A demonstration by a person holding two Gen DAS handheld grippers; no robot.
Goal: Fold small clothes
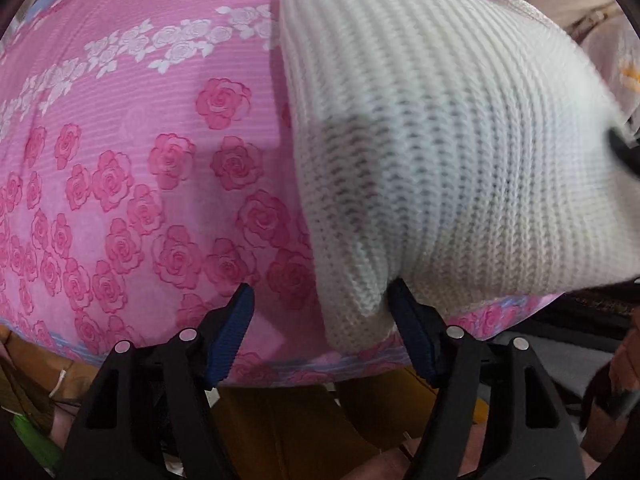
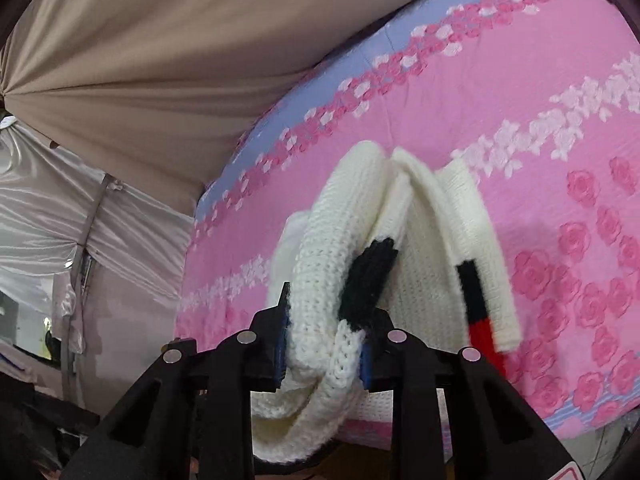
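Right gripper clamps the bunched cream ribbed knit sweater to carry its fold over, while left gripper gapes beside it.

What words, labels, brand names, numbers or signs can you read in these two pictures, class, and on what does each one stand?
None can be read.
White knitted garment: only black and red knitted bands, no lettering.
Pink rose-print sheet: pattern only, no words.
Right gripper: a red-edged sticker at the right wrist view's bottom right corner, cut off by the frame, unreadable.
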